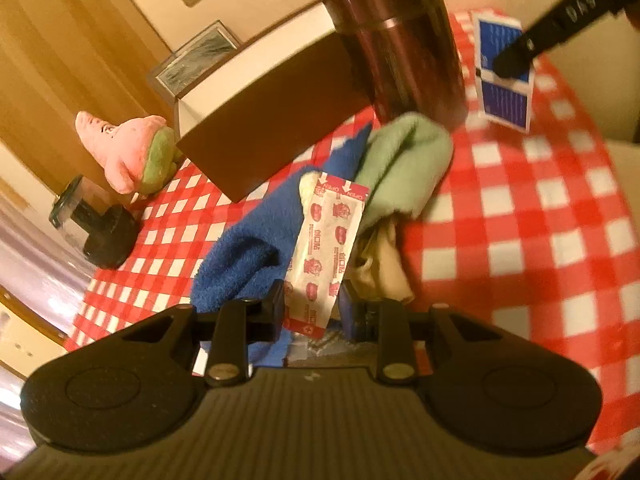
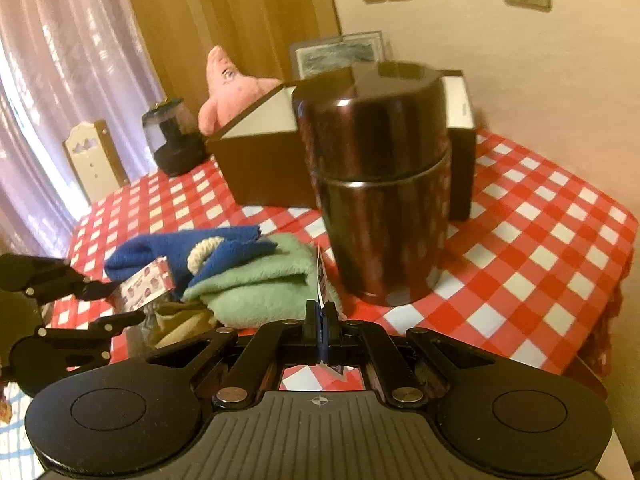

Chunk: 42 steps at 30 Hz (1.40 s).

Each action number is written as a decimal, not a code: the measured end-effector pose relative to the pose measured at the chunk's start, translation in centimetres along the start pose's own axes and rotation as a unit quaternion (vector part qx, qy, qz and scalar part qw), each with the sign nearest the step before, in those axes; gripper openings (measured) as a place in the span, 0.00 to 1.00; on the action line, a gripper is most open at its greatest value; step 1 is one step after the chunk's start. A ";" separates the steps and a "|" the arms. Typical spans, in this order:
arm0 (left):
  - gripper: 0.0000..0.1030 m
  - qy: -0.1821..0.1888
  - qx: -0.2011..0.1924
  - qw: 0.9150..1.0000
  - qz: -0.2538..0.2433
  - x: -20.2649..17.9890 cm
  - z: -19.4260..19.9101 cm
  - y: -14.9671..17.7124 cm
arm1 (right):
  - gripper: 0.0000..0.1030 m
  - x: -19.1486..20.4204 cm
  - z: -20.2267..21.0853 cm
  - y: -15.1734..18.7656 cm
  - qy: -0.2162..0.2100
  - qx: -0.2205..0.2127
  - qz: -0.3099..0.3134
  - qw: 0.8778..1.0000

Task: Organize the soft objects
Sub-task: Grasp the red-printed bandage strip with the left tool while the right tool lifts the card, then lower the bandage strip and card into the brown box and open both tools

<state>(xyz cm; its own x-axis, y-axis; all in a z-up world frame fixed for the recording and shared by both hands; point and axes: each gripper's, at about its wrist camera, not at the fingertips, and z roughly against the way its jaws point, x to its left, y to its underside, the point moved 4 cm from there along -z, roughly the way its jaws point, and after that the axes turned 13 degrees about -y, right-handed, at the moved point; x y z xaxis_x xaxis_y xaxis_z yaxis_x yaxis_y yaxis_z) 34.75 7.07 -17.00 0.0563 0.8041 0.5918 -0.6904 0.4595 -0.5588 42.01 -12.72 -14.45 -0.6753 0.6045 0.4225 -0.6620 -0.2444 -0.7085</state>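
Note:
A pile of cloths lies on the red-and-white checked table (image 1: 520,220): a blue towel (image 1: 256,240), a green cloth (image 1: 404,168) and a beige cloth (image 1: 384,264). My left gripper (image 1: 314,312) is just in front of the pile, shut across a white bandage packet with red print (image 1: 324,248), which stands up between its fingers. My right gripper (image 1: 510,66) is shut on a flat blue-and-white sachet (image 1: 504,92), held above the table to the right of the canister. In the right wrist view the sachet (image 2: 322,320) shows edge-on between the right gripper (image 2: 321,308) fingers. A pink plush star (image 2: 228,88) sits behind the box.
A tall dark metal canister (image 2: 380,200) stands just behind the cloths. An open brown box (image 2: 260,172) stands behind it. A black jar with a clear top (image 2: 172,140) is at the far left corner. A chair back (image 2: 92,160) stands past the table's left edge.

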 end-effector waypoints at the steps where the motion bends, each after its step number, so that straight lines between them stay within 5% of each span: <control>1: 0.26 0.006 -0.002 1.000 0.012 0.3 0.3 -0.2 | 0.01 -0.1 0.3 -0.2 0.002 -0.003 -0.001 1.000; 10: 0.26 0.033 -0.012 0.994 0.100 2.1 1.8 -3.3 | 0.01 -1.5 3.6 -1.9 0.013 -0.022 -0.016 1.000; 23: 0.26 0.002 0.010 0.981 0.193 4.8 0.1 -9.3 | 0.01 -8.3 8.1 -8.0 0.019 -0.057 -0.012 0.998; 42: 0.26 -0.017 0.030 0.959 0.280 9.9 -6.3 -16.6 | 0.01 -11.6 3.1 -19.6 -0.043 -0.108 0.076 0.990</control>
<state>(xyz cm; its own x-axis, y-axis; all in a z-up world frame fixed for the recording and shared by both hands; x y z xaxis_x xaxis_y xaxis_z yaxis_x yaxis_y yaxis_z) 51.32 9.79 -5.48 -0.3582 0.9055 0.2275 -0.6462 -0.0646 -0.7604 61.80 -17.28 -3.67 -0.7928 0.5040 0.3426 -0.4727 -0.1539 -0.8677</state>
